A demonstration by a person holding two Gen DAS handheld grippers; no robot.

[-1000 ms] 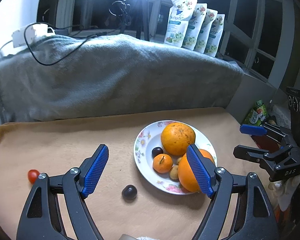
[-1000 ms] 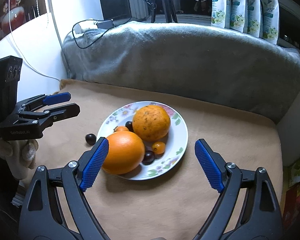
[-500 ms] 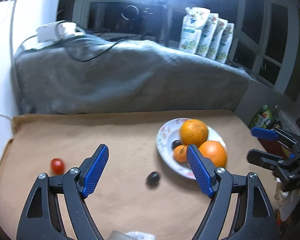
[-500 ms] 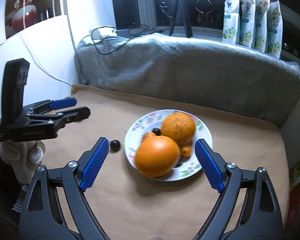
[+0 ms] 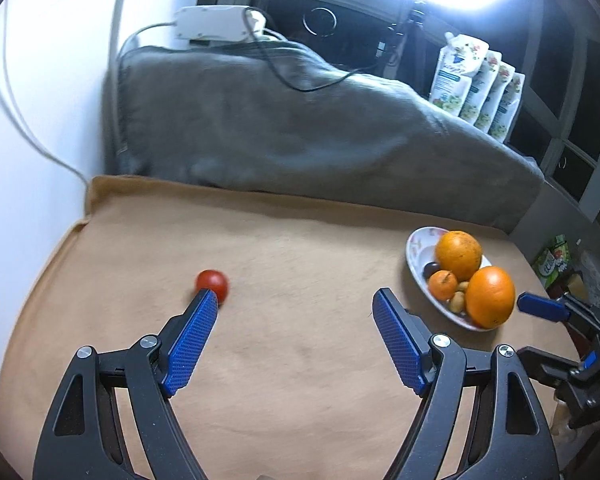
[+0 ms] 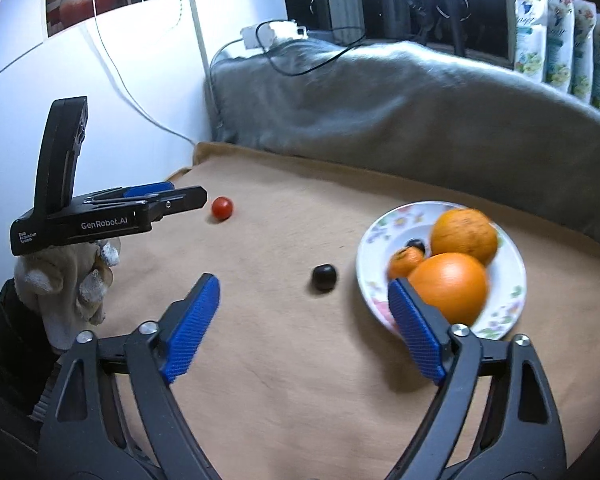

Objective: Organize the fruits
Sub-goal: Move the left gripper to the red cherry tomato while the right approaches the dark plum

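Note:
A floral plate point(image 6: 512, 280) point(image 5: 414, 240) holds two big oranges point(image 6: 464, 236) point(image 6: 448, 288), a mandarin point(image 6: 406, 262) and small fruits. On the tan cloth lie a dark plum point(image 6: 324, 277) and a red cherry tomato point(image 6: 222, 208) point(image 5: 212, 282). My left gripper point(image 5: 294, 300) point(image 6: 188, 198) is open and empty, its left fingertip just short of the tomato. The jaws of my right gripper point(image 6: 303, 286) point(image 5: 520, 330) are closing on nothing, and the plum lies just ahead between the fingertips, untouched. The plum is out of the left wrist view.
A grey blanket point(image 5: 300, 128) is heaped along the back edge, with a power strip point(image 5: 216, 24) and cables on it. Several pouches point(image 6: 560, 28) stand on the sill. A white wall point(image 5: 28, 120) borders the left. A gloved hand point(image 6: 68, 280) holds the left gripper.
Both grippers have swung left, away from the plate. The tomato now sits at the left gripper's fingertip, and the plum lies ahead of the right gripper, whose jaws have narrowed.

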